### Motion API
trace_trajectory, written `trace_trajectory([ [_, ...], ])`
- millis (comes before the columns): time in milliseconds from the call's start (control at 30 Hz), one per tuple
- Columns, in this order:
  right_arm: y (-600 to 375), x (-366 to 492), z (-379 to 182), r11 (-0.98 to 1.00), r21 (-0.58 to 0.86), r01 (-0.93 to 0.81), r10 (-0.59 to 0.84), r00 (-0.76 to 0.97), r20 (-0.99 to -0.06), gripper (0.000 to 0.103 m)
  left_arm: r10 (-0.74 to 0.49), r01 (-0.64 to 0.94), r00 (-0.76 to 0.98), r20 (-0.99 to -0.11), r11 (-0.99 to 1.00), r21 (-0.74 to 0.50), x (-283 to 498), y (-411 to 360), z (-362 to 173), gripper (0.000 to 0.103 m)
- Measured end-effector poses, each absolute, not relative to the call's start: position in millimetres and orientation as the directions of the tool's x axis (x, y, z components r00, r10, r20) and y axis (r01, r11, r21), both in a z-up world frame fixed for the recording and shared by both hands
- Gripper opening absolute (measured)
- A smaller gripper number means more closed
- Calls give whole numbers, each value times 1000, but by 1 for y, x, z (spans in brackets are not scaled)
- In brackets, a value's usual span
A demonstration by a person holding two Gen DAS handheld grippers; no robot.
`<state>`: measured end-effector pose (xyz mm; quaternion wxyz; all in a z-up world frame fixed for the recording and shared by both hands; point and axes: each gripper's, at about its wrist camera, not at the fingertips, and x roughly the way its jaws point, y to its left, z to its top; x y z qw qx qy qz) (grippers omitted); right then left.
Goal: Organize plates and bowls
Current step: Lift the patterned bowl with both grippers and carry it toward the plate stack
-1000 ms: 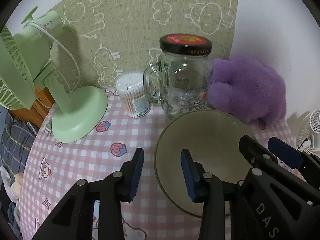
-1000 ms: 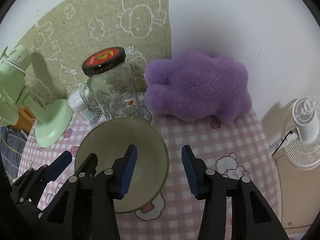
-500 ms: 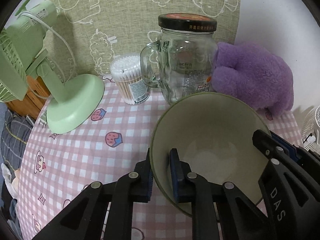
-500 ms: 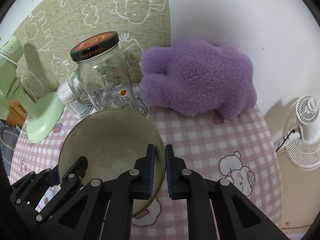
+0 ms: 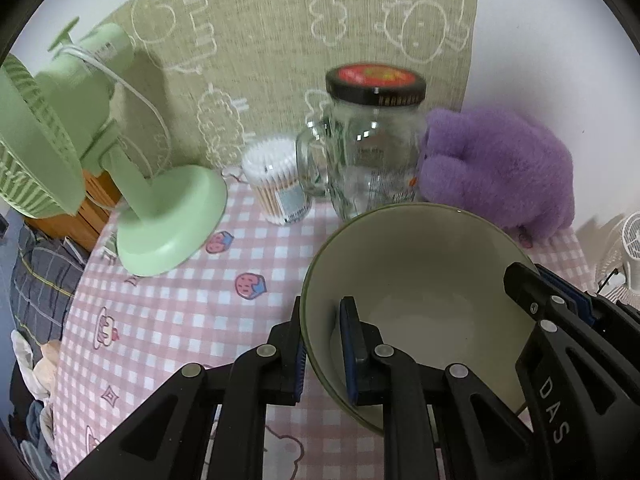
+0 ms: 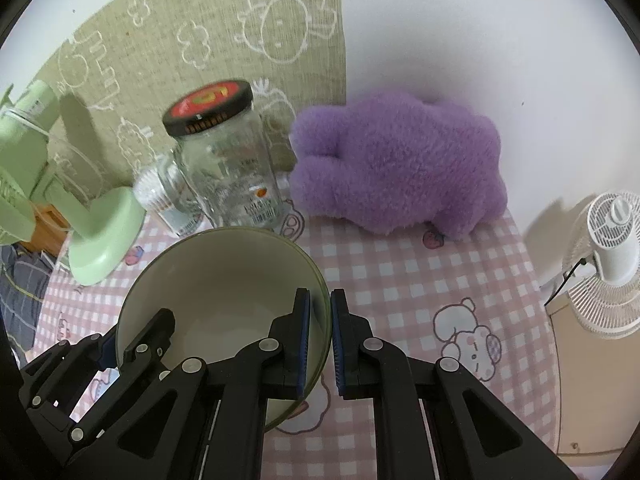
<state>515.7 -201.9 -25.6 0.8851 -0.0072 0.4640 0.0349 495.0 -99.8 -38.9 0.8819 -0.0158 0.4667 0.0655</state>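
An olive-green bowl with a pale inside [image 5: 420, 272] is held above the pink checked tablecloth [image 5: 180, 312]. My left gripper [image 5: 322, 344] is shut on the bowl's left rim, one finger inside and one outside. My right gripper [image 6: 319, 340] is shut on the bowl's right rim [image 6: 224, 280] in the same way. Each gripper shows in the other's view at the bowl's far side. The bowl is empty.
A glass jar with a red-and-black lid [image 5: 374, 148] stands behind the bowl, with a tub of cotton swabs [image 5: 278, 180] to its left. A green desk fan [image 5: 120, 184] stands at the left, a purple plush toy [image 6: 400, 168] at the back right. A white fan [image 6: 608, 264] stands off the table's right edge.
Both grippers closed from open onto opposite rims of the bowl. The bowl has since lifted off the cloth, and the views have risen with it.
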Motion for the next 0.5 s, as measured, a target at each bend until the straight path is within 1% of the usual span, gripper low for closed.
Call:
trace_trajectory([
  [500, -196, 477, 30, 996, 36, -77, 76, 616, -784, 13, 112, -141, 599, -793, 989, 34, 458, -96, 15, 12],
])
